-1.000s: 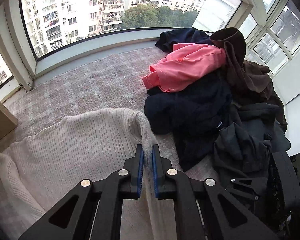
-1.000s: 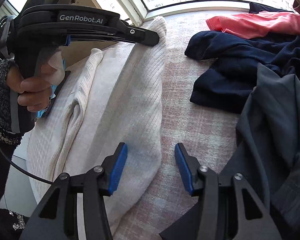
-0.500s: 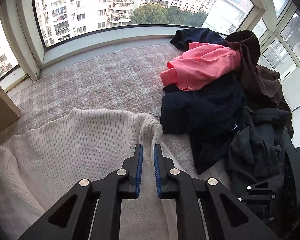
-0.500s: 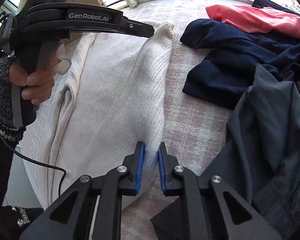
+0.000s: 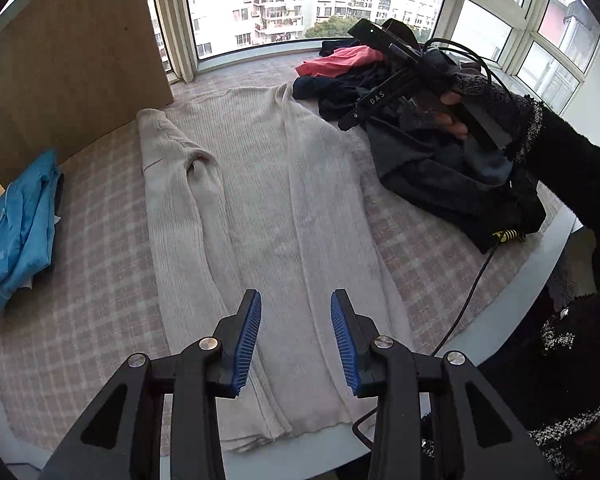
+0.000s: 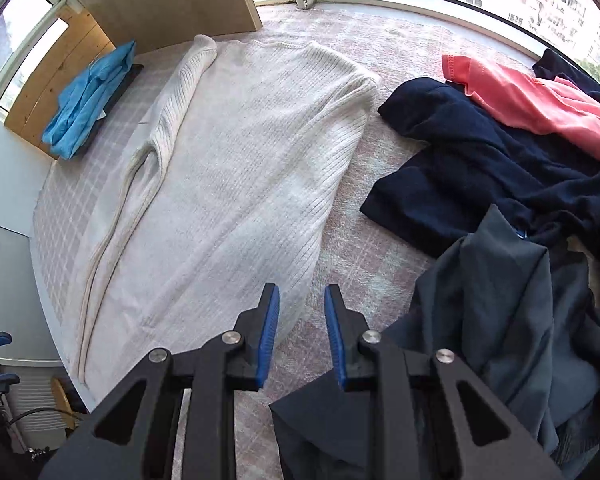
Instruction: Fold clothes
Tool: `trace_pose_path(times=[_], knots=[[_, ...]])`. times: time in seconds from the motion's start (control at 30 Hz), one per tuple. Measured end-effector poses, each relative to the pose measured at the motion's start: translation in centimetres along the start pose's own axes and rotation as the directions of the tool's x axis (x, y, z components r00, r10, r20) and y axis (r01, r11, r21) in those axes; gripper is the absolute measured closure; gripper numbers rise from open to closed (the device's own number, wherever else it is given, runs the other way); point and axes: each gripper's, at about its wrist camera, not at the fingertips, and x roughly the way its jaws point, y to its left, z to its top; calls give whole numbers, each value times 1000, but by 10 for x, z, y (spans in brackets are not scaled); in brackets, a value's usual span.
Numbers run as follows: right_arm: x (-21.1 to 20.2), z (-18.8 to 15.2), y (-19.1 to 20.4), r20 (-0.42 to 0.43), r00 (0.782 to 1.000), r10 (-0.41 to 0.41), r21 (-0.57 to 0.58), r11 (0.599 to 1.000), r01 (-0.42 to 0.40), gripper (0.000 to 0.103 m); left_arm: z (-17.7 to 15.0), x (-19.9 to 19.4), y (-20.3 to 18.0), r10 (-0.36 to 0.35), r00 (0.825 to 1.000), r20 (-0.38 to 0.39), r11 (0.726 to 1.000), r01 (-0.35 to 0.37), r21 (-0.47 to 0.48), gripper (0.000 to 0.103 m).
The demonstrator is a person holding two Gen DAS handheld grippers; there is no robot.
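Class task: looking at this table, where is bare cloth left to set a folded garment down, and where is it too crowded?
Free: the checked cloth between the white sweater and blue garment; also beyond the sweater toward the window. Crowded: the dark clothes pile with the pink garment.

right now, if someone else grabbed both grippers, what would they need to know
Left gripper: jaws have just opened and hold nothing; it hangs over the near hem of the cream sweater.
Right gripper: jaws apart and empty, at the sweater's right edge, after easing open a little.
Sweater: lies flat and lengthwise on the checked cloth, one side and sleeve folded in over the body.
Done: a folded blue garment sits at the left by the wooden board.
Left: finish folding the sweater, then the pile on the right: navy top, pink top, grey garment.
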Motion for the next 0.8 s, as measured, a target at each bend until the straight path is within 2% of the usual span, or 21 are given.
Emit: trace_pose_path(times=[0.03, 0.07, 0.13, 0.27, 0.37, 0.47, 0.57, 0.6, 0.73, 0.8], knots=[[-7, 2, -3, 16, 1000, 17, 15, 1000, -17, 78, -15, 0, -6, 8, 1000, -10, 999, -8, -45, 63], [-14, 5, -7, 32, 999, 34, 30, 999, -35, 67, -31, 0, -11, 15, 1000, -20, 996, -16, -90, 63], [-13, 8, -10, 32, 999, 30, 34, 999, -31, 55, -54, 14, -35, -32, 998, -46, 991, 26, -132, 63], [4, 15, -11, -6, 1000, -20, 9, 1000, 20, 55, -78, 52, -96, -29, 997, -74, 998, 25, -51, 63], [14, 17, -18, -30, 999, -26, 19, 999, 26, 55, -85, 74, -120, 52, 995, -87, 998, -54, -18, 63], [21, 15, -26, -42, 999, -1, 42, 999, 2, 55, -87, 89, -129, 129, 986, -104, 992, -129, 7, 63], [26, 12, -27, -56, 998, 21, 43, 999, -19, 55, -93, 101, -138, 172, 976, -133, 984, -165, 59, 61], [28, 11, -28, -62, 998, 26, 42, 999, -24, 55, -93, 101, -139, 181, 976, -122, 983, -175, 60, 59], [34, 4, -19, -75, 997, 9, -1, 1000, -9, 55, -91, 99, -141, 217, 968, -122, 976, -217, 16, 57], [31, 1, -10, -43, 998, -49, -46, 998, 47, 55, -88, 92, -152, 252, 963, -98, 968, -250, 29, 59]])
